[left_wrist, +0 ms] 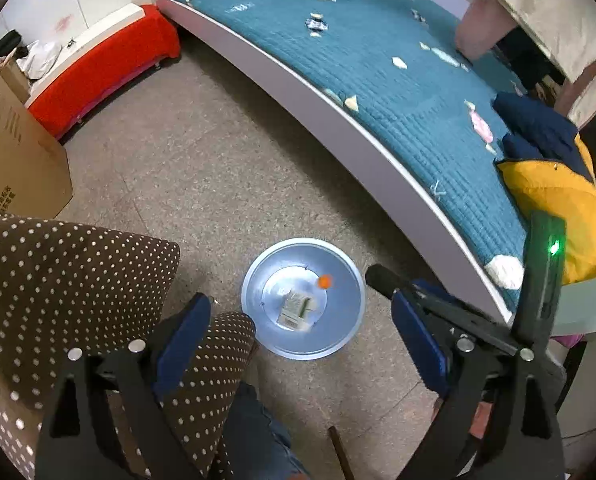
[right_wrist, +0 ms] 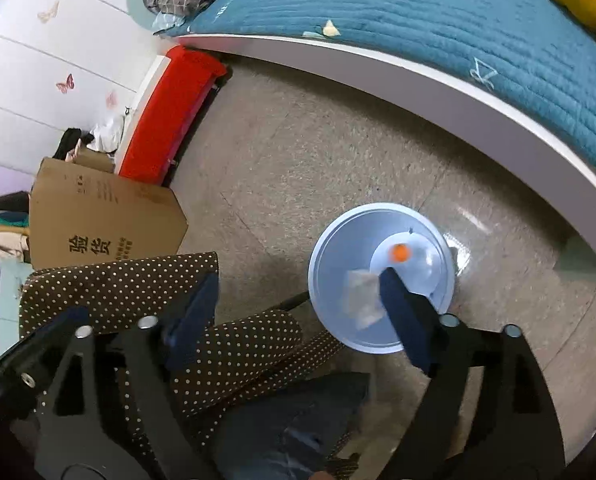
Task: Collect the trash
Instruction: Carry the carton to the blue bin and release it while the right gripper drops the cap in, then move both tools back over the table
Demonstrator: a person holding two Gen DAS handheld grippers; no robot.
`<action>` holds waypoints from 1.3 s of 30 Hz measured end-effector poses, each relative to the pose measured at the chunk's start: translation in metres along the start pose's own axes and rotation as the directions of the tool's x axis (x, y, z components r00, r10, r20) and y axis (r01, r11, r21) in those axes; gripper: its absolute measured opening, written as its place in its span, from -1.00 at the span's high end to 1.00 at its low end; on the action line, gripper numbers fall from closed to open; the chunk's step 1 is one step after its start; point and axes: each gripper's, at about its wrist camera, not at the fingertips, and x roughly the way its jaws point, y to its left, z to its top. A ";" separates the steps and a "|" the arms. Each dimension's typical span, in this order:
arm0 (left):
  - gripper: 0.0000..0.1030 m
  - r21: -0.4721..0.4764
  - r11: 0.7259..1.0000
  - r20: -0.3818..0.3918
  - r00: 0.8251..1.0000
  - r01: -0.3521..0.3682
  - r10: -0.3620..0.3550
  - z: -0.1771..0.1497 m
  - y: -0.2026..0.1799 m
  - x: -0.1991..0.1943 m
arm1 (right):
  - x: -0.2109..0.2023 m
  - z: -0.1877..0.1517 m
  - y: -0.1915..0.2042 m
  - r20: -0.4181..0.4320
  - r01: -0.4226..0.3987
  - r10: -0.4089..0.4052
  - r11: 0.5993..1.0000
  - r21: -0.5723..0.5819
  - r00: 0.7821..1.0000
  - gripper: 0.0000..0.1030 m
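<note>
A light blue basin stands on the floor beside the bed. In it lie a green-and-white packet and a small orange bit. My left gripper hangs open above the basin with nothing between its fingers. In the right wrist view the basin holds the orange bit. A blurred white wrapper shows over its inside, free of the pads. My right gripper is open too, its right finger over the basin. Several white scraps lie on the teal bedspread.
The bed curves along the right, with a yellow-and-navy jacket on it. A brown dotted cushion and a person's leg in jeans sit at the lower left. A cardboard box and a red bench stand further left.
</note>
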 end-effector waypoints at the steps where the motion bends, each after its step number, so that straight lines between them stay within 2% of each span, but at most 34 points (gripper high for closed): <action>1: -0.74 -0.005 1.000 0.021 1.000 0.001 -0.001 -0.001 0.000 -0.007 | -0.001 -0.001 0.001 0.007 0.005 -0.005 1.000 0.001 1.000 -0.82; 2: -0.74 -0.007 1.000 0.037 0.999 0.001 -0.001 -0.004 0.001 -0.015 | -0.005 -0.004 0.001 0.016 0.015 -0.015 1.000 0.001 1.000 -0.88; 7: -0.77 0.006 1.000 0.136 0.991 -0.011 0.010 -0.020 0.003 -0.055 | -0.027 -0.012 0.011 0.060 0.045 -0.044 0.999 -0.009 0.997 -0.88; 10: -0.77 0.004 1.000 0.198 0.980 -0.015 0.014 -0.032 0.004 -0.084 | -0.049 -0.019 0.025 0.106 0.069 -0.064 0.997 -0.043 0.992 -0.88; 14: -0.77 -0.007 1.000 0.282 0.959 -0.025 0.026 -0.051 0.007 -0.127 | -0.086 -0.029 0.054 0.180 0.071 -0.050 0.991 -0.109 0.982 -0.88; 18: -0.80 -0.023 0.999 0.370 0.928 -0.035 0.041 -0.071 0.016 -0.171 | -0.119 -0.041 0.091 0.232 0.075 -0.031 0.980 -0.182 0.972 -0.88; 20: -0.81 -0.039 0.998 0.421 0.906 -0.040 0.052 -0.084 0.025 -0.196 | -0.131 -0.047 0.109 0.249 0.075 -0.019 0.973 -0.217 0.968 -0.88; 26: -0.82 -0.097 0.994 0.505 0.857 -0.059 0.100 -0.120 0.051 -0.244 | -0.168 -0.078 0.169 0.292 0.068 0.040 0.935 -0.348 0.955 -0.88; 32: -0.82 -0.173 0.981 0.558 0.813 -0.085 0.169 -0.163 0.088 -0.286 | -0.189 -0.117 0.230 0.293 0.051 0.106 0.876 -0.481 0.950 -0.88; 39: -0.82 -0.254 0.959 0.588 0.767 -0.127 0.257 -0.216 0.130 -0.315 | -0.189 -0.173 0.292 0.241 0.021 0.164 0.786 -0.618 0.957 -0.88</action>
